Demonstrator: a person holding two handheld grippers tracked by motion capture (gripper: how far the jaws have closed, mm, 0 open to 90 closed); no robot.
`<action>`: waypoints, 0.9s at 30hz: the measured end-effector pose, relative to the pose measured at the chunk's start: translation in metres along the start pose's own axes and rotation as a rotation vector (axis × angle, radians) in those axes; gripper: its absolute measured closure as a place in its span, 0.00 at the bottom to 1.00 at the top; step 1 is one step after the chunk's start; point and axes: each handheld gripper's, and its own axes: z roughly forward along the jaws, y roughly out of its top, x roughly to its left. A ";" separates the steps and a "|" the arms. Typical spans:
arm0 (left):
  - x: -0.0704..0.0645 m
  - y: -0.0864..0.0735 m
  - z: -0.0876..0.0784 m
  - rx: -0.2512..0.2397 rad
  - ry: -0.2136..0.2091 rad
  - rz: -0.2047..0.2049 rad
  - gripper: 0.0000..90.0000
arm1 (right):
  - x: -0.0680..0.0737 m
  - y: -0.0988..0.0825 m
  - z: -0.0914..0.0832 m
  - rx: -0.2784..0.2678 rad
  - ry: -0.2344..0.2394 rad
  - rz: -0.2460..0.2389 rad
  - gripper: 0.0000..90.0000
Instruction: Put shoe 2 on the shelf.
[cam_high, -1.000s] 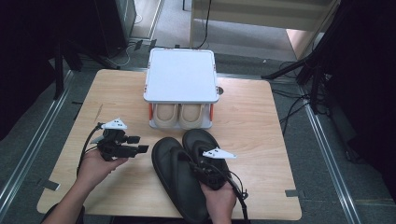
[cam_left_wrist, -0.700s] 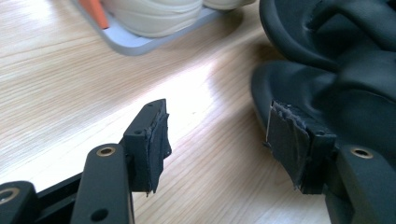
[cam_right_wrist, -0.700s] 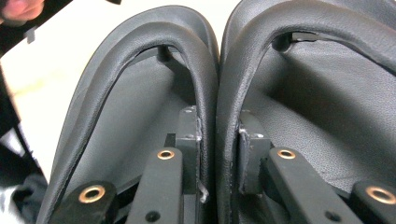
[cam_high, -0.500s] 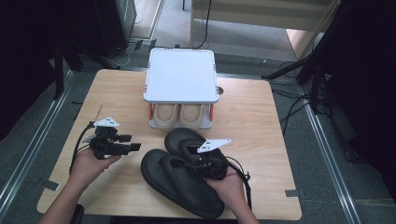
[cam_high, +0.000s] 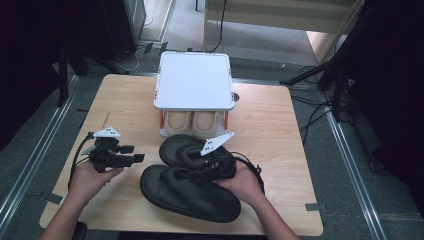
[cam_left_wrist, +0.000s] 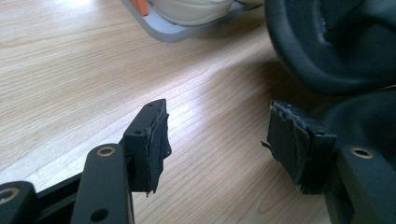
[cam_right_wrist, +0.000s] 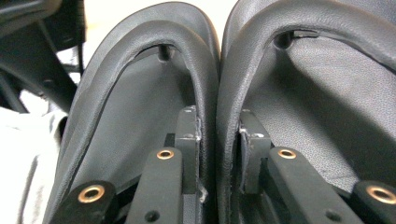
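Note:
Two black flip-flop sandals lie side by side across the front of the wooden table (cam_high: 280, 130), the nearer sandal (cam_high: 185, 197) and the farther sandal (cam_high: 180, 147). My right gripper (cam_high: 196, 172) is shut on their two touching inner edges, one pad inside each sandal. In the right gripper view the left sandal (cam_right_wrist: 135, 107) and the right sandal (cam_right_wrist: 317, 93) are pressed together between the right gripper (cam_right_wrist: 217, 126) pads. My left gripper (cam_high: 137, 159) is open just left of the sandals and holds nothing. In the left gripper view, the left gripper (cam_left_wrist: 217, 140) hovers over bare wood beside a sandal (cam_left_wrist: 327, 42).
A white-topped shoe rack (cam_high: 194, 80) stands at the back middle of the table, with a pair of beige shoes (cam_high: 192, 122) on its lower level. Its grey base (cam_left_wrist: 163, 30) is just ahead of the left gripper. Cables and black stands surround the table.
The right hand has swung the pinched sandals from lengthwise to lying across the table, a little raised. The left gripper has drifted slightly leftwards, still open.

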 end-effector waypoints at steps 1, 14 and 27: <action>0.000 -0.001 -0.001 -0.001 0.002 -0.005 0.44 | 0.000 0.003 -0.001 0.006 0.011 -0.003 0.84; 0.003 -0.008 -0.008 -0.016 0.020 -0.033 0.44 | 0.005 0.044 -0.022 0.005 0.049 0.006 0.84; 0.002 -0.011 -0.008 -0.013 0.020 -0.036 0.44 | 0.006 0.086 -0.050 -0.021 0.043 0.028 0.84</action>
